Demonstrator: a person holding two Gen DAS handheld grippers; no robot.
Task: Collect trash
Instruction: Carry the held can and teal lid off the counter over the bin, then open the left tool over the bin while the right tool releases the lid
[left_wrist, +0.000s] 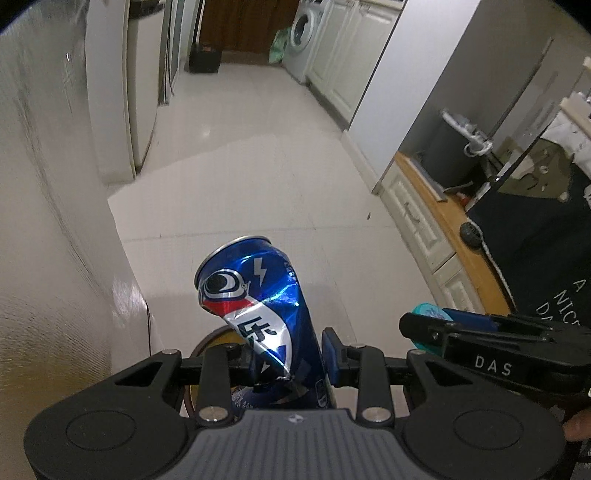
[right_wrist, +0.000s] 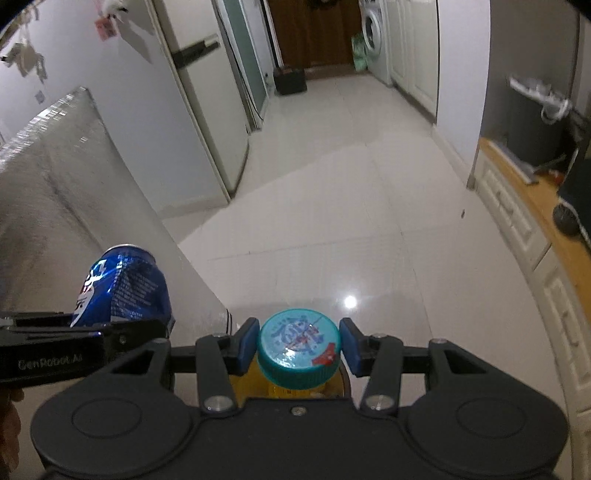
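1. Left claw (left_wrist: 288, 354) pinching a crushed blue can (left_wrist: 258, 306) low on its dented body, rim tilted up and away over the pale tiled floor (left_wrist: 258, 177); carried clear of any surface.
2. On the can: a white lightning bolt, a round red-white-blue emblem, large white Chinese characters only partly readable; fine print down the side too small to make out.
3. Right claw (right_wrist: 297, 349) pressed against a yellow bottle (right_wrist: 255, 384) just under its teal cap (right_wrist: 298, 349), blue pads at either side of the cap; bottle also held in the air, just beside the can.
4. Cap printed with a blue design and a red mark, probably a logo, too blurred to read.
5. Lettering on the tools themselves: "DAS" on the right one, "GenRobot.AI" on the left one.
6. Step in hand, as judged: both pieces of trash picked up, now being carried to disposal.
7. Next move calls for finding a bin; possibly the dark container (left_wrist: 448, 155) on the wooden counter (left_wrist: 461, 236) at right, though hard to tell.
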